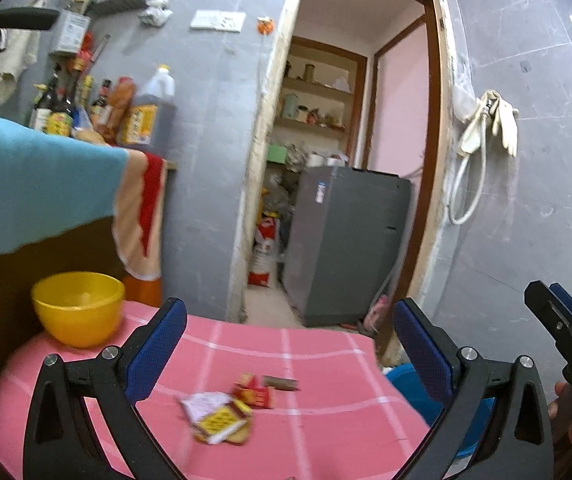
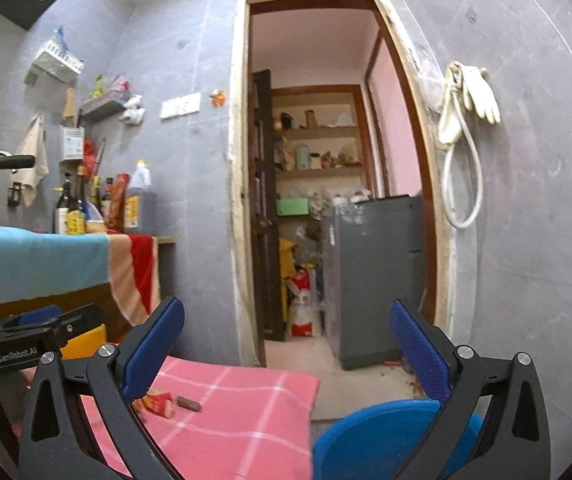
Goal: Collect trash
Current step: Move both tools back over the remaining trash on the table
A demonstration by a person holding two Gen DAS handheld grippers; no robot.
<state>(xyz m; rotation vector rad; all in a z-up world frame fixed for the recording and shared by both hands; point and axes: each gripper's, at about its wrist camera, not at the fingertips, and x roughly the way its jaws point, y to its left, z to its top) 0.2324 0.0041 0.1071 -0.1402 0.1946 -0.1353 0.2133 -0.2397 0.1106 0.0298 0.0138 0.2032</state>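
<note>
On the pink checked counter [image 1: 325, 360], a crumpled yellow-and-white wrapper [image 1: 218, 420] lies nearest the left tool [image 1: 289, 352], with a red snack wrapper [image 1: 256, 392] touching its far edge and a small brown wrapper [image 1: 282, 383] just beyond that. All look light, thin and crinkly, likely slippery foil; a raised crumpled fold seems the best pinch point. Both the left tool and the right tool [image 2: 286, 348] are spread wide, empty. A blue bin [image 2: 381, 436] sits beside the counter.

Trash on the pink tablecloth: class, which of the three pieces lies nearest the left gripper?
The crumpled white-and-yellow wrapper. It lies closest to the camera, between the open left gripper fingers, while the red wrapper and the small brown piece lie beyond it.
</note>
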